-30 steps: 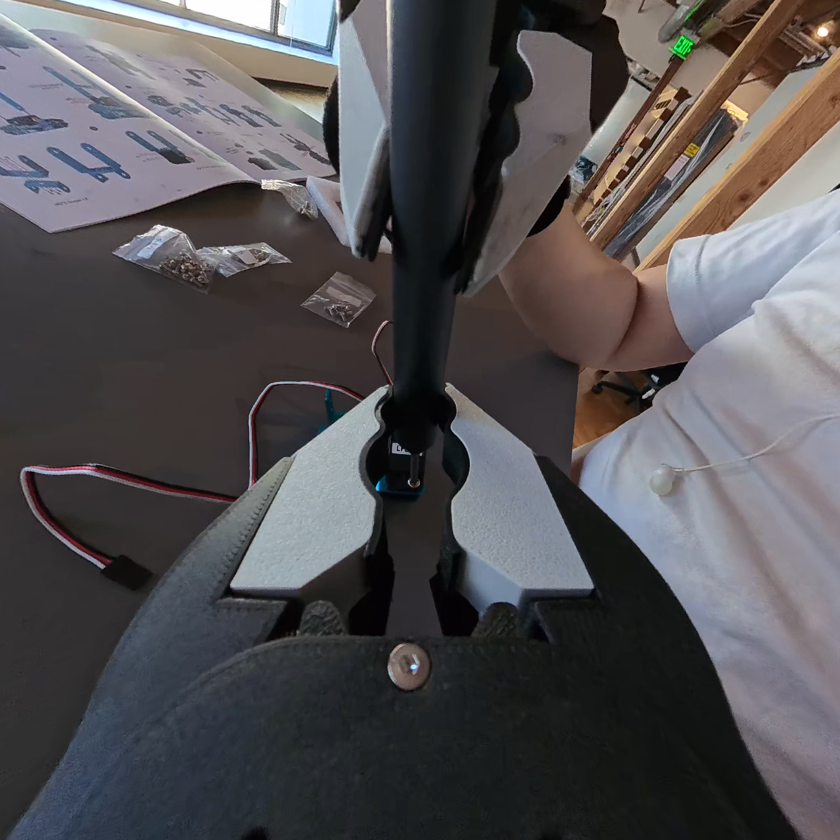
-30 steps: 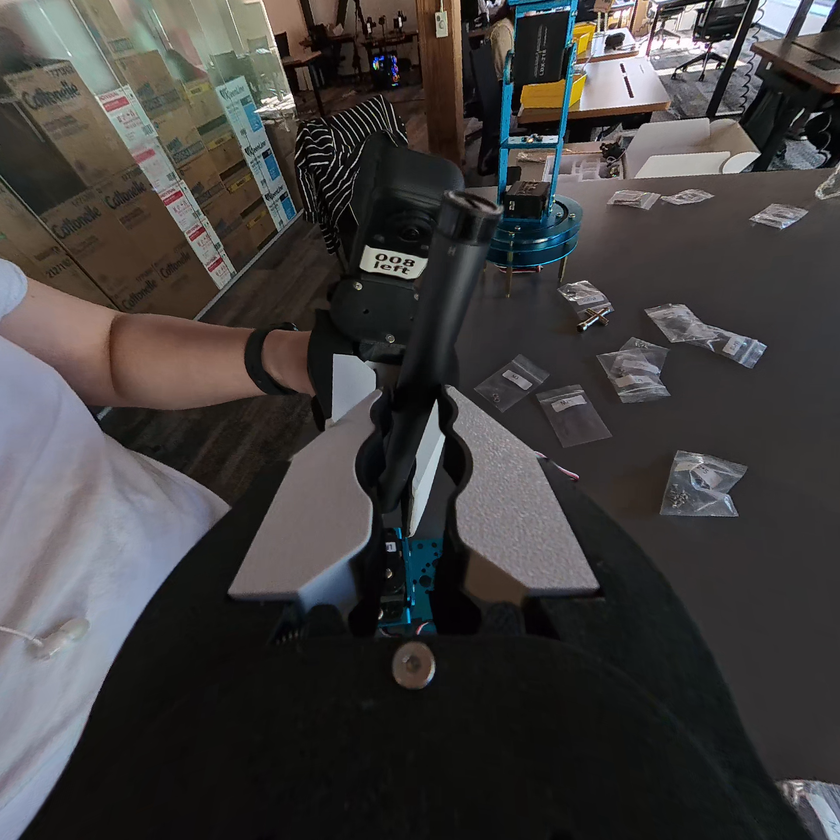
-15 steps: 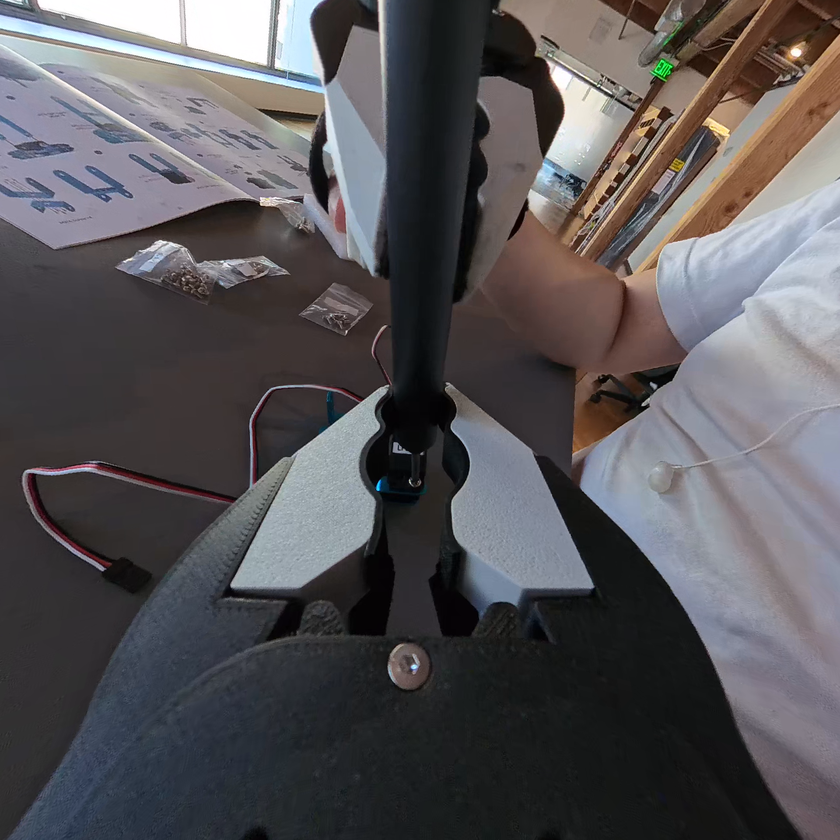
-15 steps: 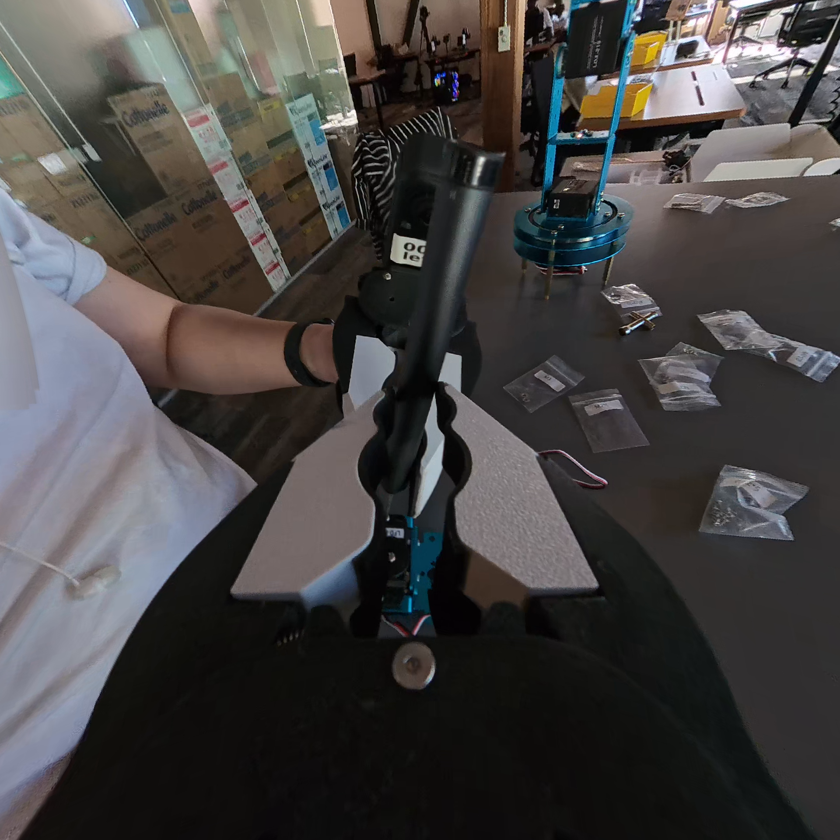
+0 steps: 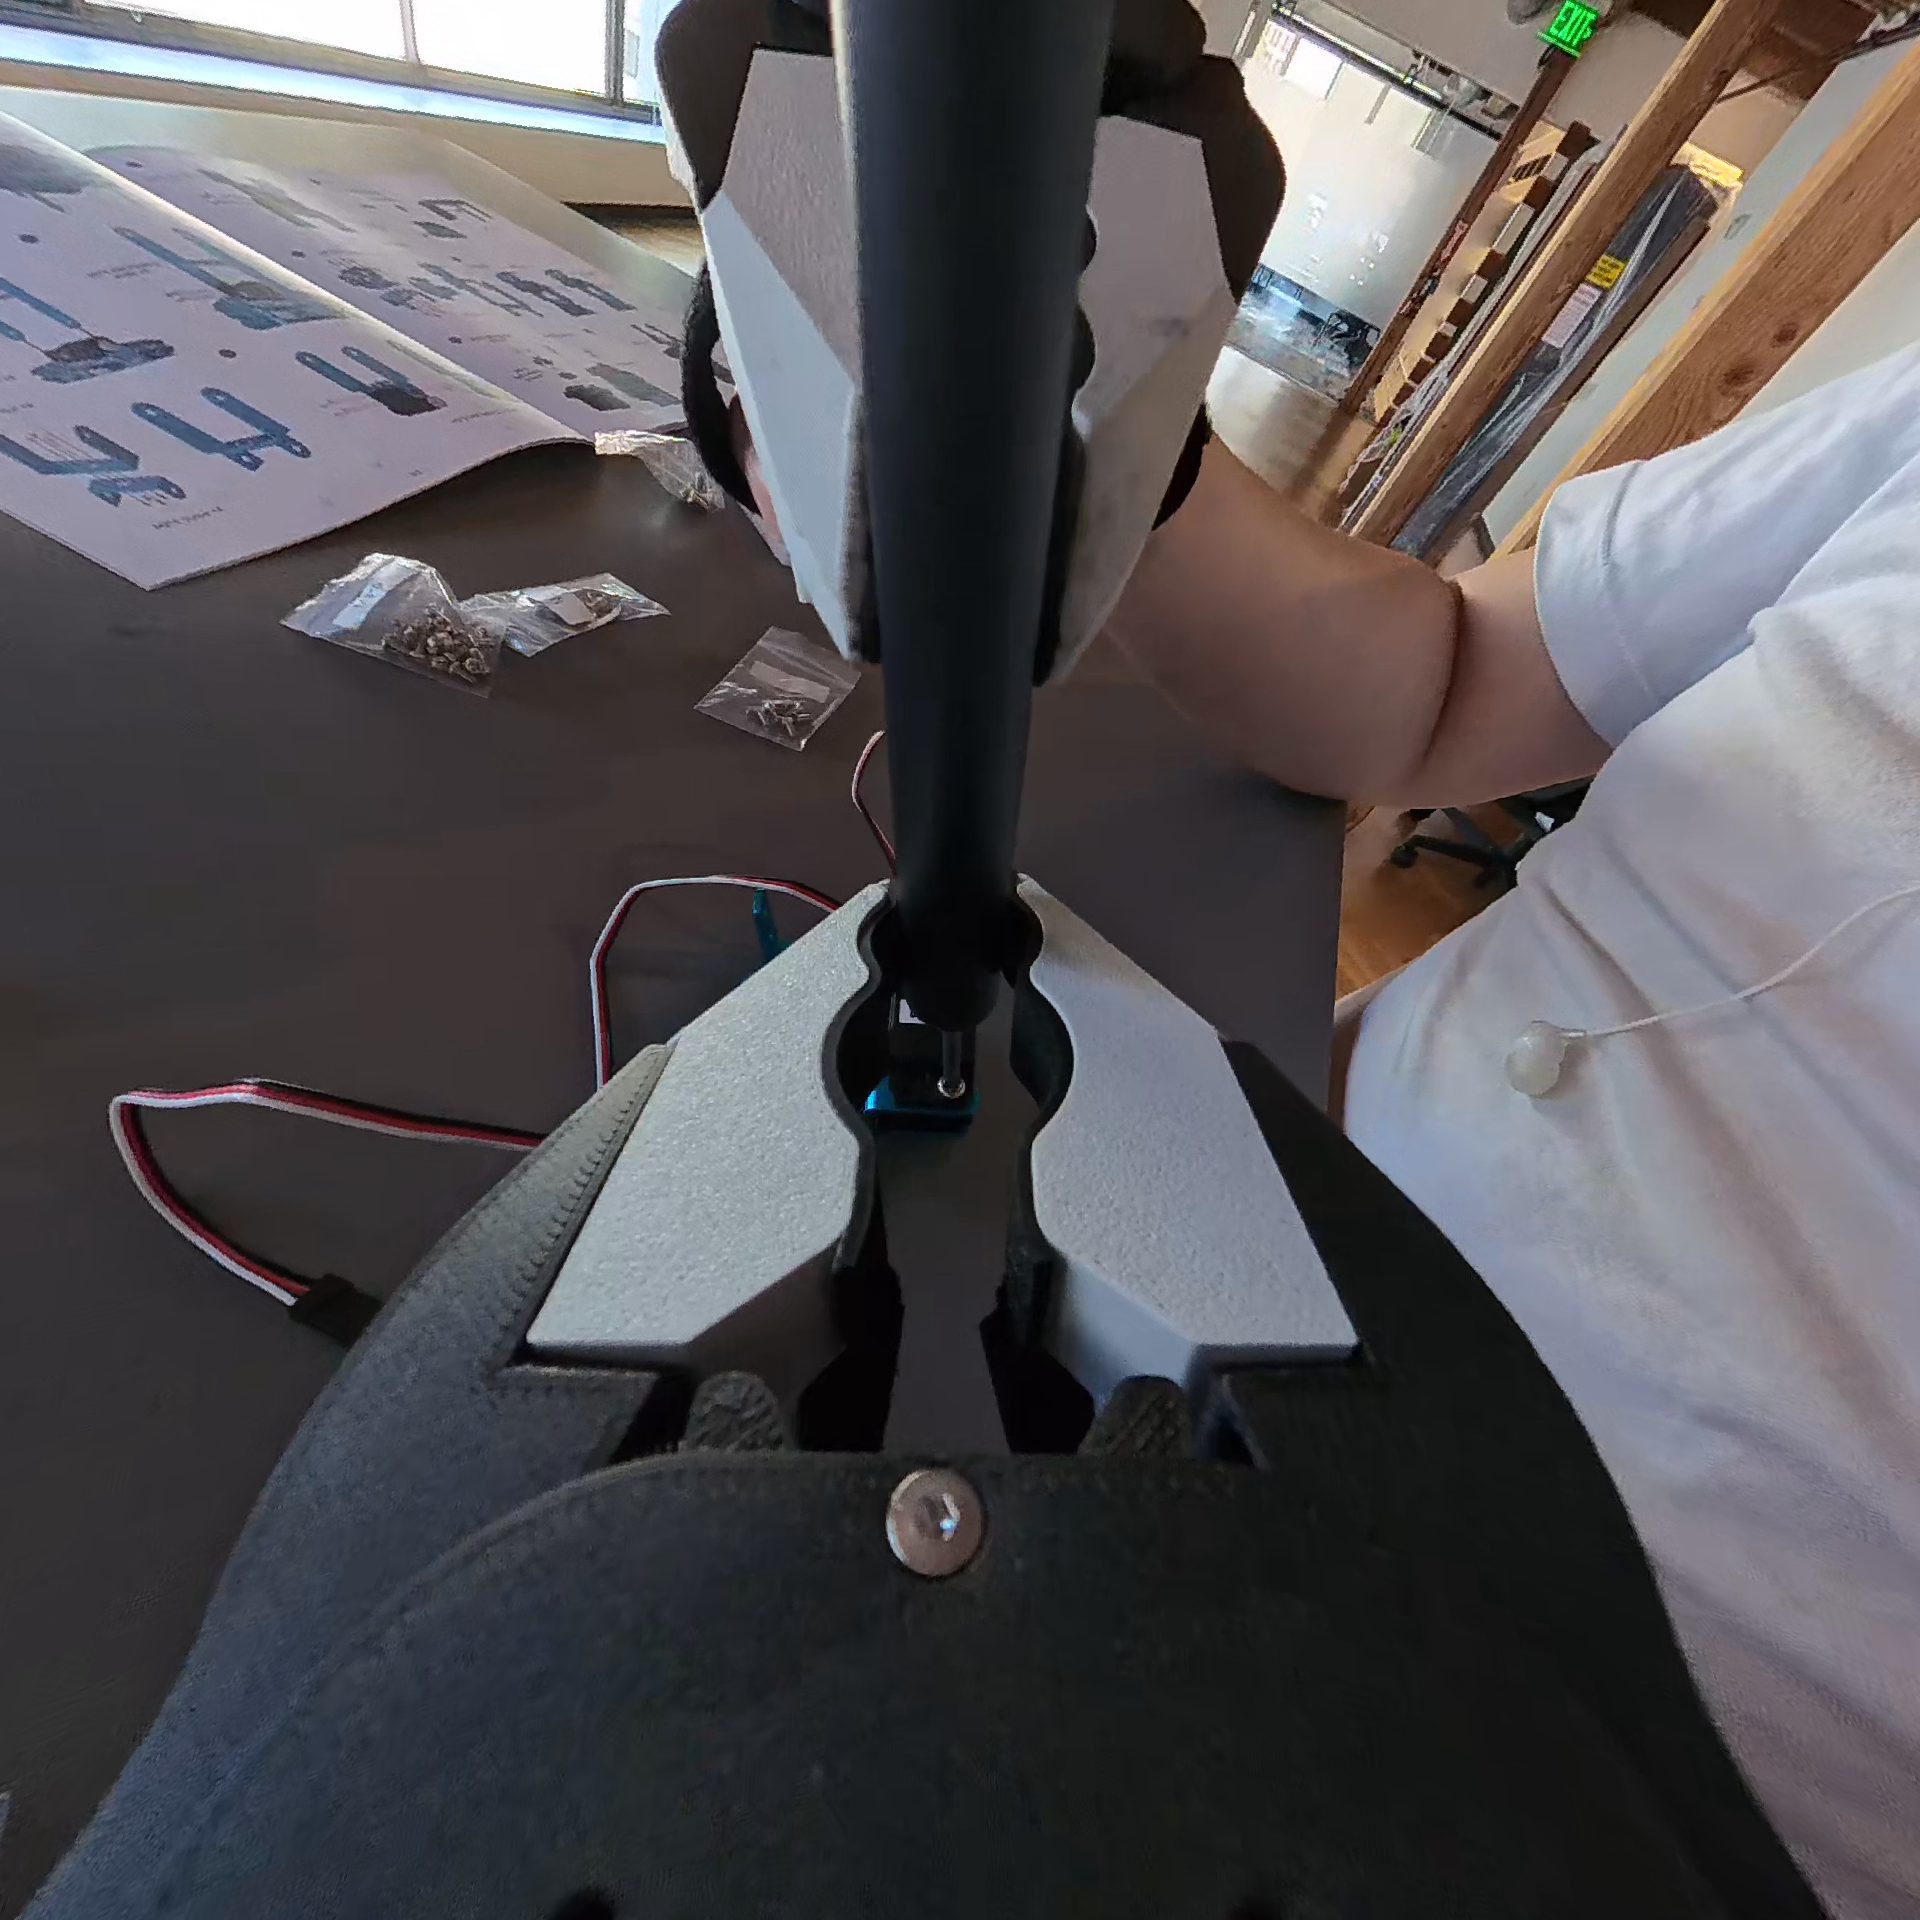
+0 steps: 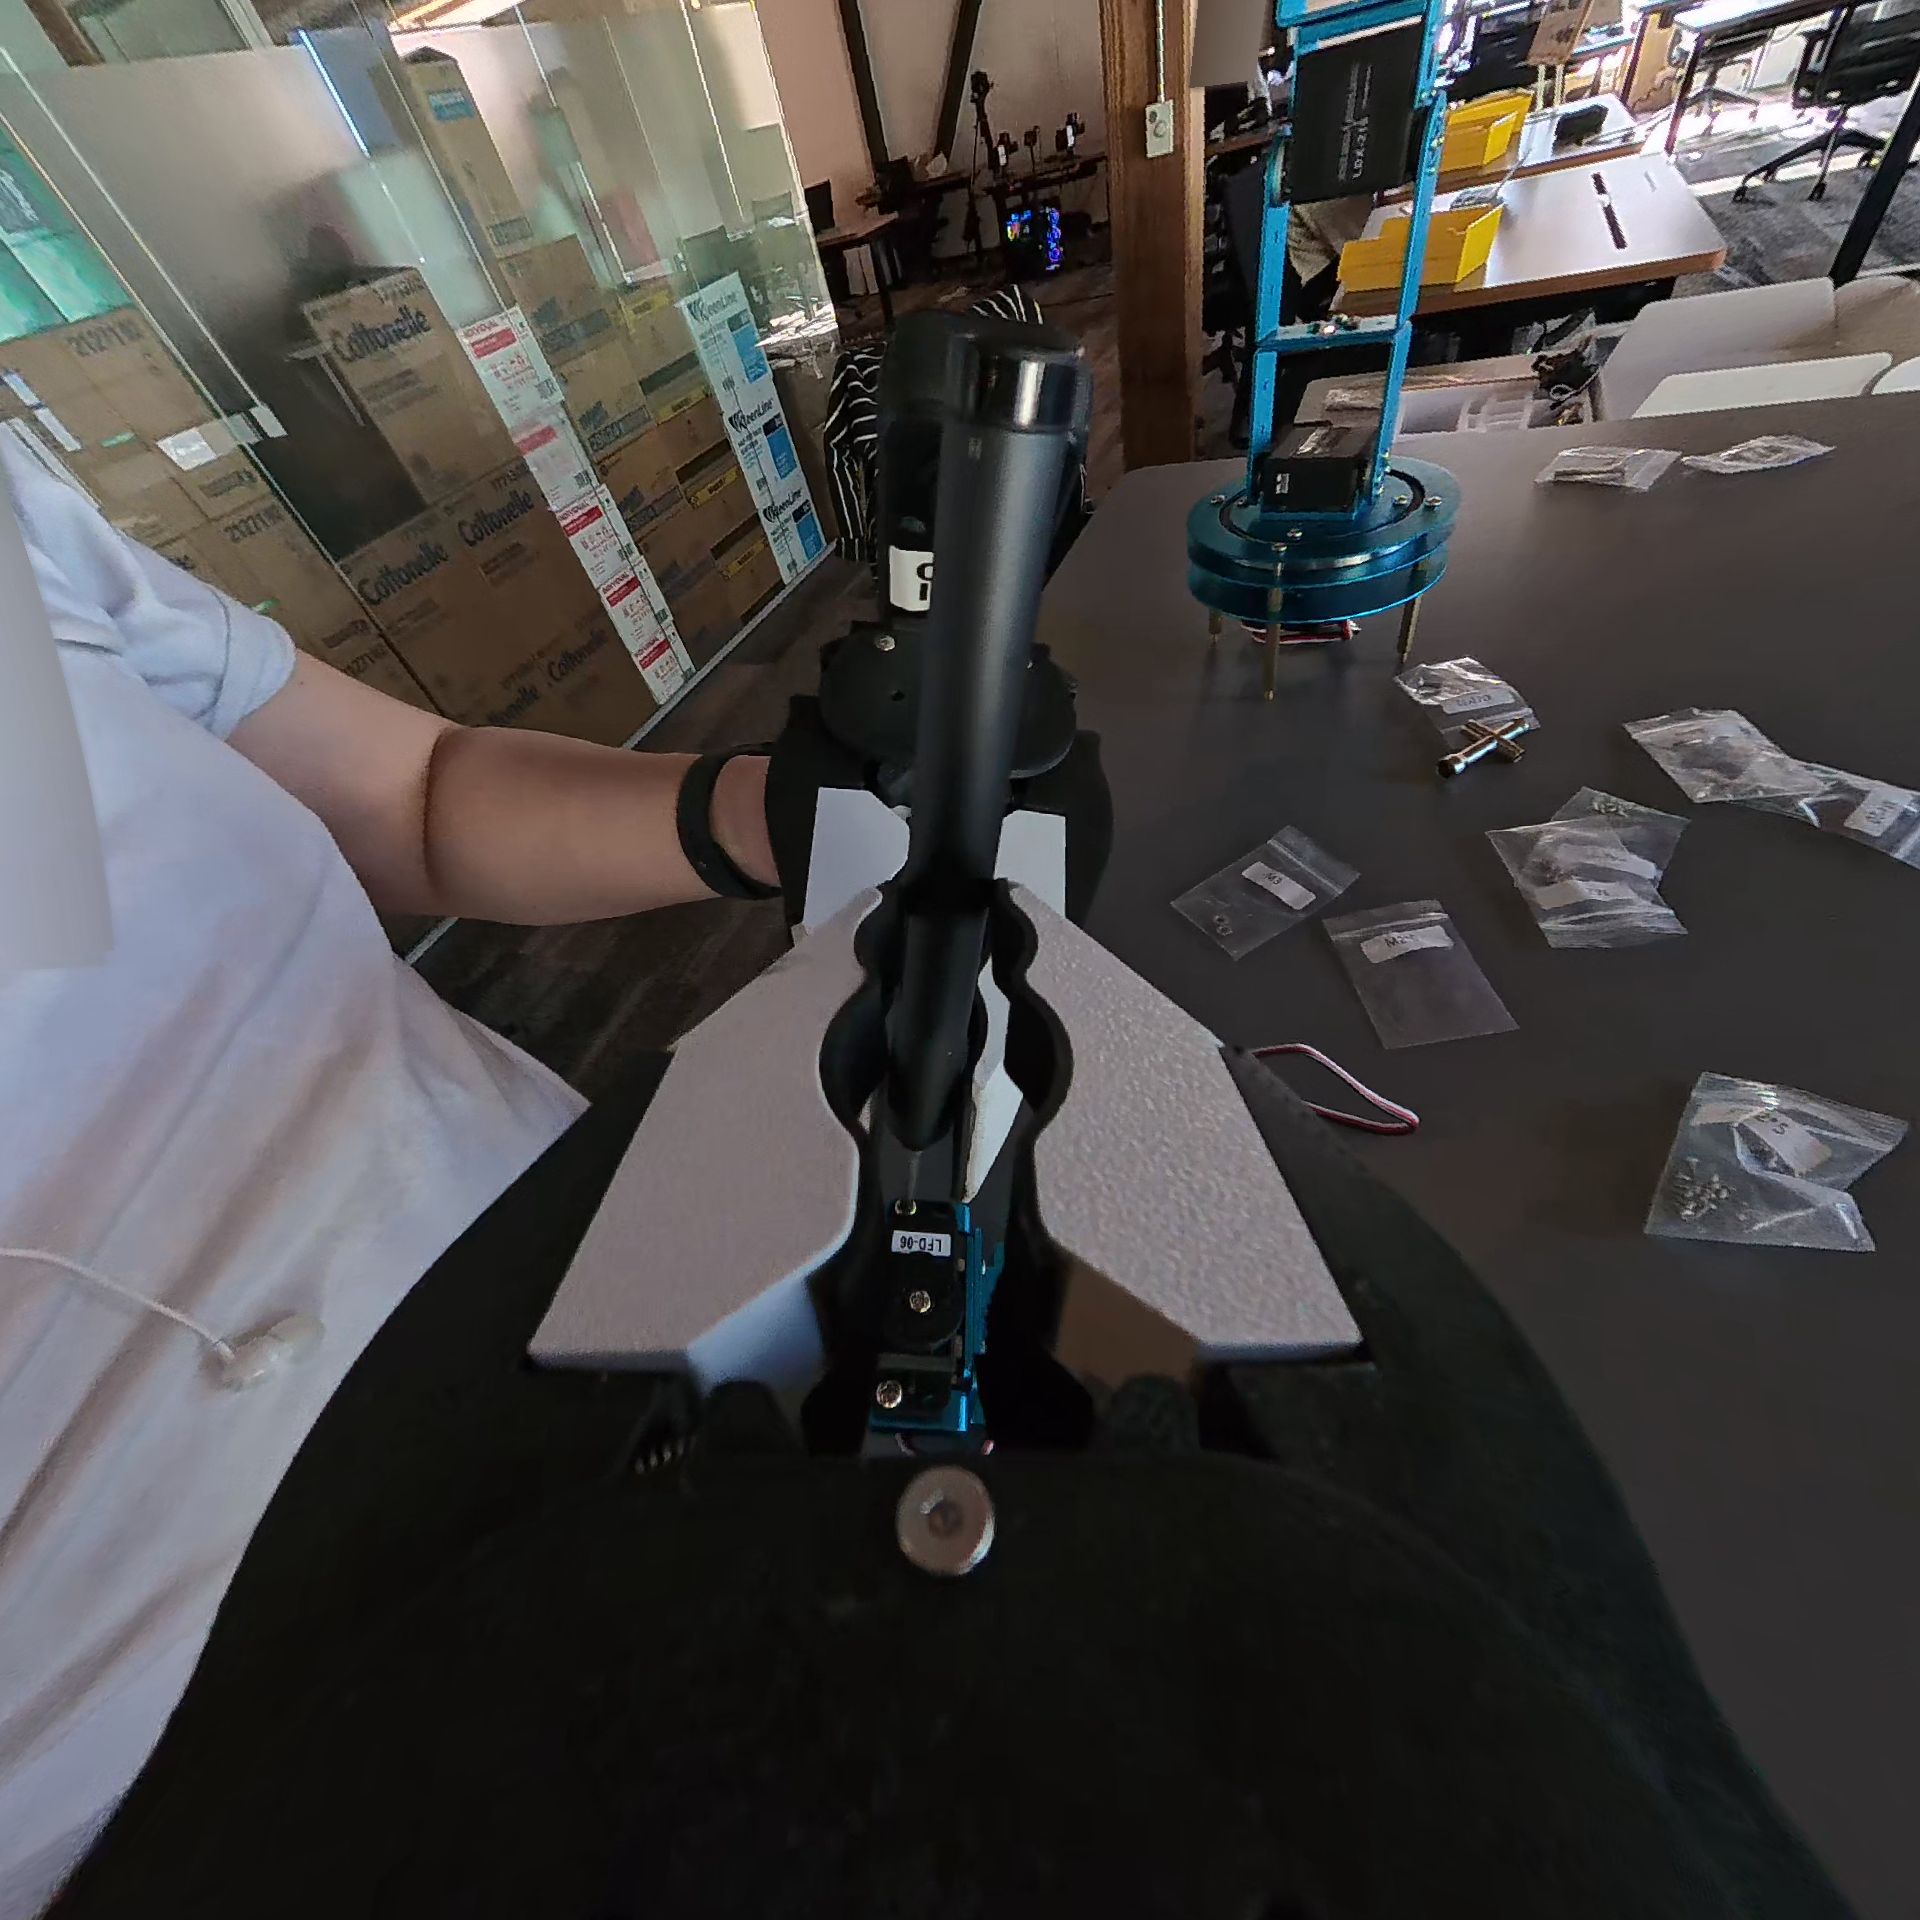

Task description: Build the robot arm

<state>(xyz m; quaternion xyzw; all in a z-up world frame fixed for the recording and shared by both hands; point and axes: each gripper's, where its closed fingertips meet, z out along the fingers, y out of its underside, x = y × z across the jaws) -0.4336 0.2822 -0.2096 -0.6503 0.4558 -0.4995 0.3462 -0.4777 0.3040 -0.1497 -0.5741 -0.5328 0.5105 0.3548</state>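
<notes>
Looking over a dark counter that has a big printed parts sheet curling up at the far left side. Over on the right side there's a blue round base with an upright blue frame, standing on little legs.

The right gripper has its white fingers clenched on a black screwdriver, gripping the fat handle, which is tilted only slightly off upright. The left gripper has its fingers clamped on a small black servo in a blue bracket right at the counter's near edge. The driver's thin metal tip is touching the top of that servo.

A red, white and black wire loops off to the left and ends in a black plug.

Little clear bags of screws lie near the sheet, and more bags are scattered on the right, well apart from the grippers. A small cross-shaped wrench lies near the blue base.
</notes>
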